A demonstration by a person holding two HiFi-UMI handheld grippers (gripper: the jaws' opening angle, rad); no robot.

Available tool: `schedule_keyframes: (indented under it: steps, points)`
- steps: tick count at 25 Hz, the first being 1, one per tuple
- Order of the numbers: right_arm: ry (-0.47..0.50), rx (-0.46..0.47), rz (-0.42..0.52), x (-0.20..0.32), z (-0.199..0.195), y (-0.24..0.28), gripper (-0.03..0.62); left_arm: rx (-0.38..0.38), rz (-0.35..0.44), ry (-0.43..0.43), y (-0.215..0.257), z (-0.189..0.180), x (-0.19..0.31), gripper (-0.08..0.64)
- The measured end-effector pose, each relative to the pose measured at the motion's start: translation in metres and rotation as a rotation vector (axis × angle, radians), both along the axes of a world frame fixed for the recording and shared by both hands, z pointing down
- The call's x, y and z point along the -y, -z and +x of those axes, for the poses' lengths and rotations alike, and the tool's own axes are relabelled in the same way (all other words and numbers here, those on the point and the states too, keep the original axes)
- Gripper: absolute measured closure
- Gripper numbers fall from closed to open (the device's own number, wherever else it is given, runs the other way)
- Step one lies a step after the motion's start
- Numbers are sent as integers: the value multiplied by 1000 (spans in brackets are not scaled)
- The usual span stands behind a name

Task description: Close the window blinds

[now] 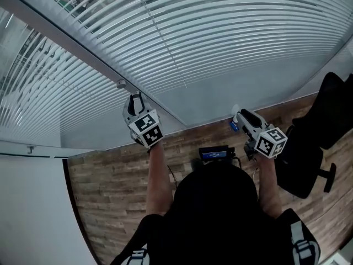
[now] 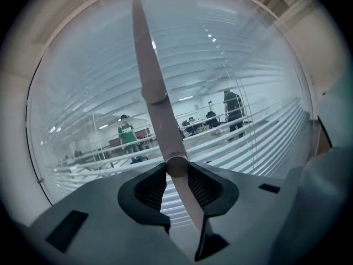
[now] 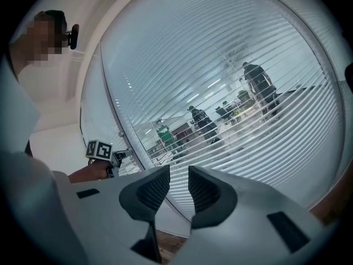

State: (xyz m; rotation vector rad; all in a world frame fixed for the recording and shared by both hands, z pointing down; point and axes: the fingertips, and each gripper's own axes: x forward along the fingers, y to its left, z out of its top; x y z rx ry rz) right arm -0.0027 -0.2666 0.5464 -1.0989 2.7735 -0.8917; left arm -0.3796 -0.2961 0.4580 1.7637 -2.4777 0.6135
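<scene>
Left hand-held gripper (image 2: 176, 181) pinches tilt wand (image 2: 150, 81), just beside mullion (image 1: 66, 40) between two blinds (image 1: 231, 37). Right hand-held gripper (image 3: 177, 187) slightly spread, empty, apart from blinds.

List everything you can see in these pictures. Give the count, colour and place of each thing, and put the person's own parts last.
blinds: two panels, white slats, across the windows ahead; the room beyond shows through
frame post: one, grey, between the two panels
tilt wand: one, pale pinkish grey, hanging in front of the blinds
people: at least three, one in green, beyond the glass
office chair: one, black, on the floor at the right
floor: one, brown wood planks, below the window
small screen: one, black with a blue display, low in front of the person
left gripper: one, grey, closed on the tilt wand
right gripper: one, grey, jaws apart, nothing between them
</scene>
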Motion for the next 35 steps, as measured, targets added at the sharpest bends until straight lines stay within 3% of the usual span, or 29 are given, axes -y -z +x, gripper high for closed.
schedule_keyframes:
  steps: [5,7,9,13,16,19,22,25,35]
  points:
    - [9,-1,0,0,-1,-2,486,360,-127,30,-2,2,1,425]
    - [14,-1,1,1,-3,-1,486,430,-149,32,-1,3,1,425]
    - [18,-2,4,1,-4,-1,486,370,-119,16,-1,4,1,423]
    - [22,-2,6,-1,-3,-2,486,45,-5,-24,-4,9,-4,418]
    - [15,-2,4,0,-2,-1,486,-140,61,-22,1,9,-7,402]
    - [9,-5,1,0,0,-2,486,-263,104,-18,5,6,-6,403]
    - [7,-7,1,0,0,-2,486,-286,113,-11,6,3,-4,405]
    - [7,-8,2,1,-1,0,486,-161,61,-7,5,2,-4,422]
    - [23,-9,3,1,-4,0,486,433,-154,16,0,6,-1,423]
